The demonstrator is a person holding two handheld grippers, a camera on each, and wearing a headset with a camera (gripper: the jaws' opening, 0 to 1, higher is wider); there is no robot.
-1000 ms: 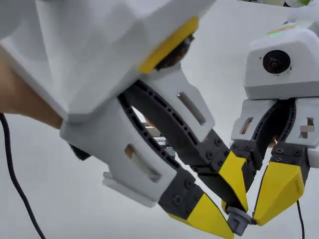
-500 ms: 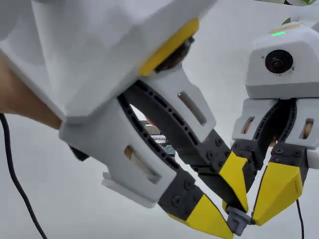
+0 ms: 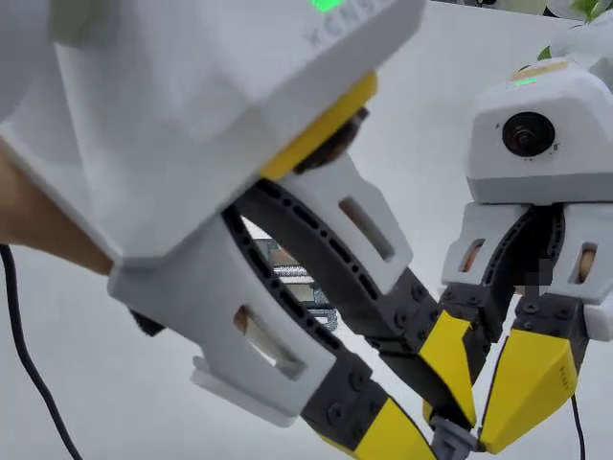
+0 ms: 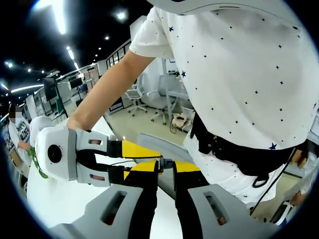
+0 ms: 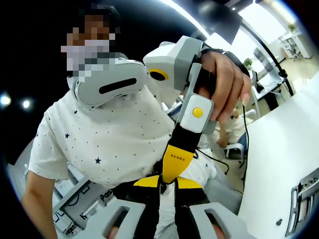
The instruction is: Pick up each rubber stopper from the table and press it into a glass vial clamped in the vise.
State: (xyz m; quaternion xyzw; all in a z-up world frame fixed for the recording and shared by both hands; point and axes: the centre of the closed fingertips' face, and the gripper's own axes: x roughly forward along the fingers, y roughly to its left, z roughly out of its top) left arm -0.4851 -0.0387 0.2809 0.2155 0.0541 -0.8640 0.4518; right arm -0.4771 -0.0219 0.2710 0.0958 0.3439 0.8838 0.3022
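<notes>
Grey rubber stopper [image 4: 166,163] is up off the white table [image 3: 115,402], clenched in your left gripper [image 4: 166,168]; whether your right gripper [image 5: 167,183] grips too, I cannot tell. Seemingly a regrip: next, free one, then seek the glass vial.

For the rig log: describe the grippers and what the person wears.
Left gripper and right gripper: white housings, black perforated linkages, yellow wedge tips. Yellow button on the left handle, green light, thin black cable. Short-sleeved white shirt with small dark stars.
</notes>
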